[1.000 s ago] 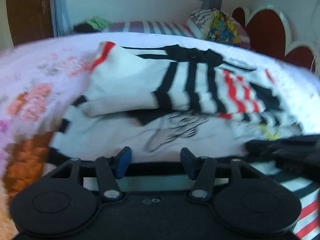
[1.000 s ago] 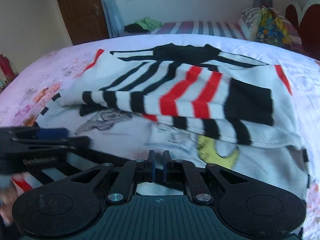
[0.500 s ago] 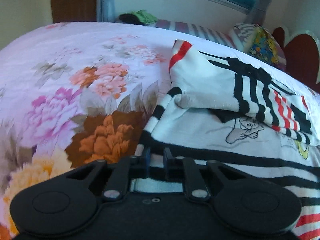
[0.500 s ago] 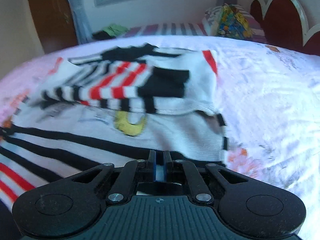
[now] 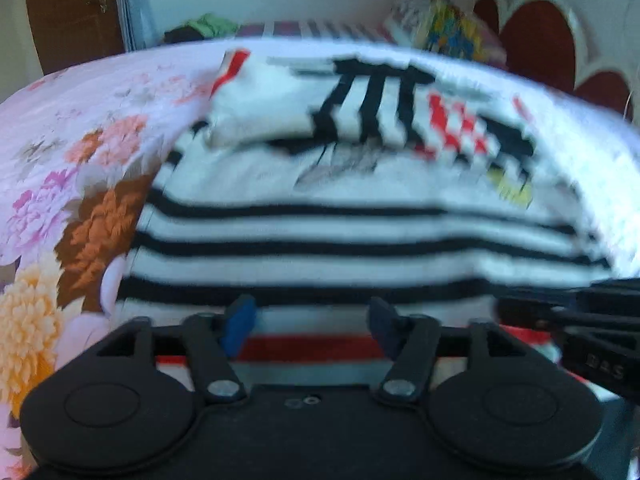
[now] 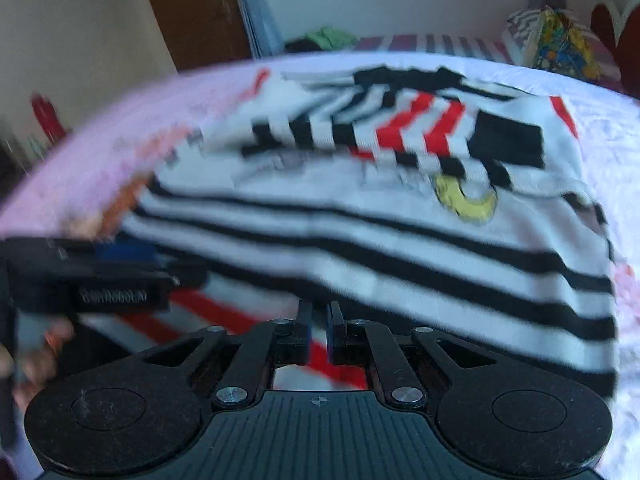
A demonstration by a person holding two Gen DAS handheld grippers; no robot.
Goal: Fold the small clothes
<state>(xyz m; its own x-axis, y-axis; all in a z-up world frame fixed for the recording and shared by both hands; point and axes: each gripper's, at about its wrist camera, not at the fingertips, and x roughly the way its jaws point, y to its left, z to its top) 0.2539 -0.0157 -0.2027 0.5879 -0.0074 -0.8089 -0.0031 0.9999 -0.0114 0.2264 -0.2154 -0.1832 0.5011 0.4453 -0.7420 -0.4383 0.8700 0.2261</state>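
Striped shirt (image 6: 400, 240) lies sleeves-folded on the floral bed (image 5: 80, 160); right gripper (image 6: 317, 334) pinches its hem to lift it, left gripper (image 5: 310, 320) spread apart beside the hem.

Floral-sheeted bed (image 5: 80, 152), striped shirt (image 5: 320, 232) spread flat across its middle.

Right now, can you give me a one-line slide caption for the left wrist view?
Open left tool poised over the near hem of a striped shirt on a floral bedsheet.
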